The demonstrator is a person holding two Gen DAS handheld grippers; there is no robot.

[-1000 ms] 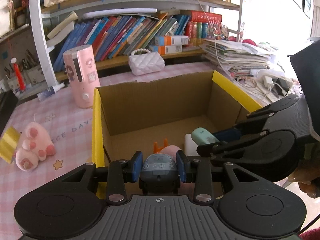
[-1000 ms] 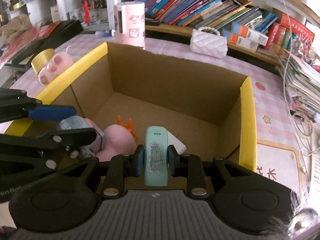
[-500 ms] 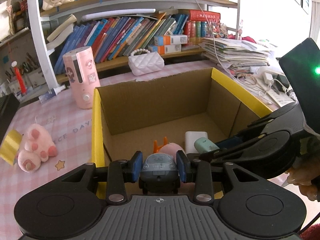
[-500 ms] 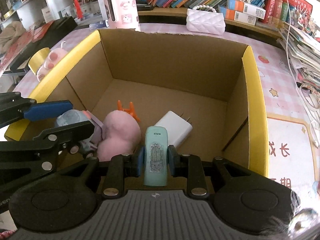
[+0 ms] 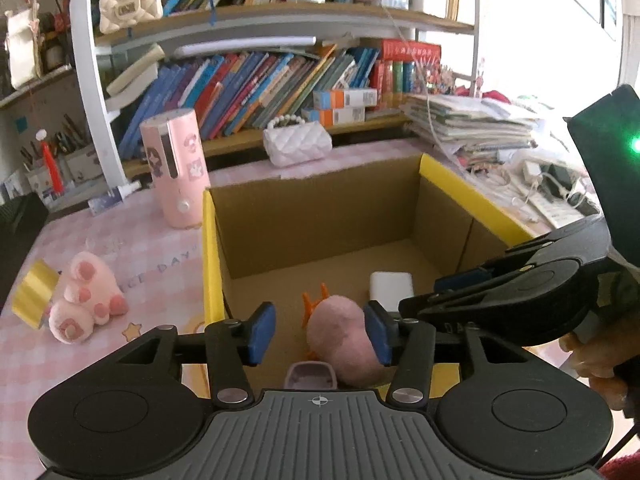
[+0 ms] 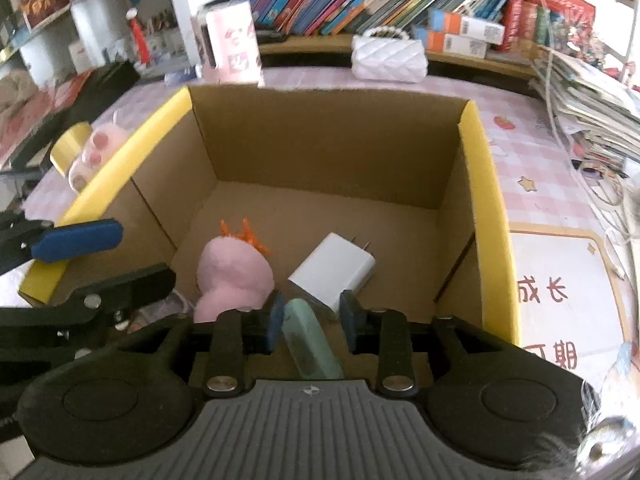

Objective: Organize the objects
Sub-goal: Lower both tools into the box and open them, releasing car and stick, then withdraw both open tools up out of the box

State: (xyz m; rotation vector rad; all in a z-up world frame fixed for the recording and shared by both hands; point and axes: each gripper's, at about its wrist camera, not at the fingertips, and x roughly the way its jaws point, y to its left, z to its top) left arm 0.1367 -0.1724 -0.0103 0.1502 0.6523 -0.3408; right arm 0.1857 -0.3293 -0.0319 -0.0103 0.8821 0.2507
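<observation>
A cardboard box (image 5: 212,260) with yellow rims (image 6: 484,200) holds a pink plush (image 5: 344,332) (image 6: 232,272) and a white charger (image 5: 391,290) (image 6: 334,272). My left gripper (image 5: 319,334) hangs over the box's near edge. Its jaws are opening, and a small grey-lilac toy car (image 5: 310,376) lies loose below them. My right gripper (image 6: 312,320) is over the box's near right side, with its jaws opening too. A mint green item (image 6: 310,340) sits tilted between them, leaning toward the left pad and clear of the right one.
On the pink checked tablecloth left of the box lie a pink paw plush (image 5: 86,296) and a yellow tape roll (image 5: 32,296). A pink cylinder (image 5: 176,168) and a white quilted purse (image 5: 298,146) stand behind it. Stacked papers (image 5: 472,124) and cables crowd the right.
Both grippers' jaws have parted. The toy car has slipped out of the left jaws and dropped lower. The mint item, held upright before, now tilts loose between the right jaws.
</observation>
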